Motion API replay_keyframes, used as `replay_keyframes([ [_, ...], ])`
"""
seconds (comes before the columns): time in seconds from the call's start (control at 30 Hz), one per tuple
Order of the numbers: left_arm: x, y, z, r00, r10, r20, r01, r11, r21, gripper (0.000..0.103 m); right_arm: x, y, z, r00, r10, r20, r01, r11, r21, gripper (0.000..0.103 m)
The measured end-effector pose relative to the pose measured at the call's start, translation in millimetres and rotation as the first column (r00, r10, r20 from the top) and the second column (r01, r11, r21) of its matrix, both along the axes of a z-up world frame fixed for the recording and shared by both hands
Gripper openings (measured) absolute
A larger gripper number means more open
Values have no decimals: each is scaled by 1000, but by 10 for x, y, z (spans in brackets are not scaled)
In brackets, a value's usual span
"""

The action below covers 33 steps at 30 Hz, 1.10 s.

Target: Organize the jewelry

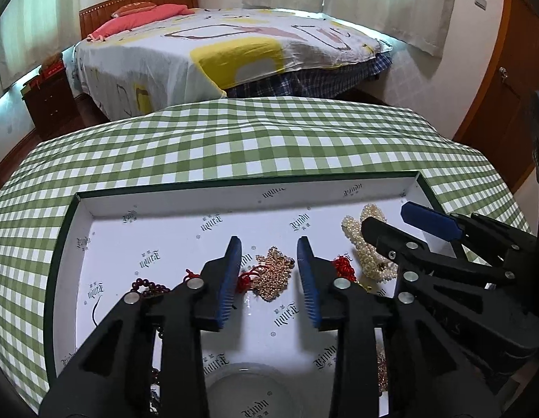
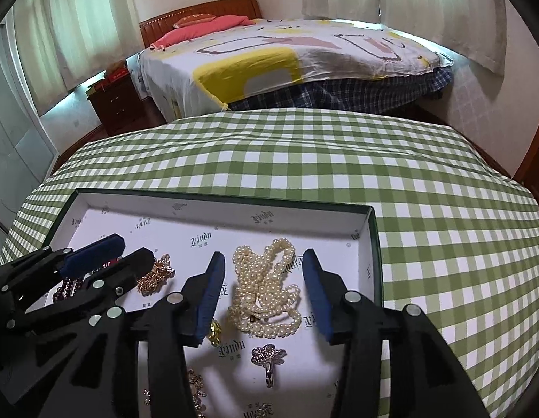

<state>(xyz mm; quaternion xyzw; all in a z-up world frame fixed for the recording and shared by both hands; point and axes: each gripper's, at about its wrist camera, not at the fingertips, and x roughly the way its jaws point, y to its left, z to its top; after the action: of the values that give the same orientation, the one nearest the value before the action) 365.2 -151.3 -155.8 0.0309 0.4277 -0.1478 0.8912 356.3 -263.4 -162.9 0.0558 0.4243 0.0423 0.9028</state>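
Left wrist view: the left tool (image 1: 269,271) hangs over the white tray (image 1: 158,205) on the green-checked bench (image 1: 234,139), its 2 blue-padded fingers (image 1: 231,278) spread wide and gripping nothing, pointing toward the far side; between the tips lies a gold beaded ornament (image 1: 273,273) with its long axis running near to far, a red cord (image 1: 248,277) trailing off its left side; dark red beads (image 1: 147,287) lie to the left, partly behind the left finger, and a red knot (image 1: 344,266) shows just right of the right finger; the pearl necklace (image 1: 368,244) is bunched at the right of the tray, stretched near to far; the right tool (image 1: 391,219) reaches in from the right over the pearls, angled toward the far left, fingers apart; a bed (image 1: 234,52) stands beyond the bench.

Right wrist view: the right tool (image 2: 262,289) is spread wide and empty, its fingers (image 2: 212,296) straddling the pearl necklace (image 2: 266,296), which lies loose in the tray (image 2: 372,254) toward its right wall, looped with its long axis near to far; this view alone shows a silver flower ring (image 2: 268,357) just near of the pearls and a small gold piece (image 2: 215,331) by the left finger; the left tool (image 2: 130,250) enters from the left, pointing right and far, over the gold ornament (image 2: 156,275) and dark beads (image 2: 65,291); more gold links (image 2: 194,383) lie at the near edge, partly hidden.
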Motion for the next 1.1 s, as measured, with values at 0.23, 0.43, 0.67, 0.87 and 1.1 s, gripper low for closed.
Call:
replay_keyframes([
  [0.23, -32, 101, 55, 999, 31, 26, -31, 1000, 4, 53, -65, -29, 70, 998, -41, 41, 42, 999, -29, 62],
  [0.43, -208, 252, 163, 996, 63, 69, -63, 998, -5, 66, -273, -5, 202, 994, -44, 99, 52, 995, -80, 71],
  [0.67, -692, 501, 340, 984, 112, 136, -108, 994, -34, 80, -708, 30, 301, 987, -51, 151, 68, 992, -110, 75],
  [0.87, -1099, 775, 477, 973, 170, 154, -164, 985, -55, 85, -1117, 76, 390, 982, -52, 182, 75, 990, -119, 76],
  [1.1, -1600, 945, 792, 955, 198, 220, -190, 980, -57, 90, -1568, 115, 675, 970, -53, 235, 79, 991, -104, 77],
])
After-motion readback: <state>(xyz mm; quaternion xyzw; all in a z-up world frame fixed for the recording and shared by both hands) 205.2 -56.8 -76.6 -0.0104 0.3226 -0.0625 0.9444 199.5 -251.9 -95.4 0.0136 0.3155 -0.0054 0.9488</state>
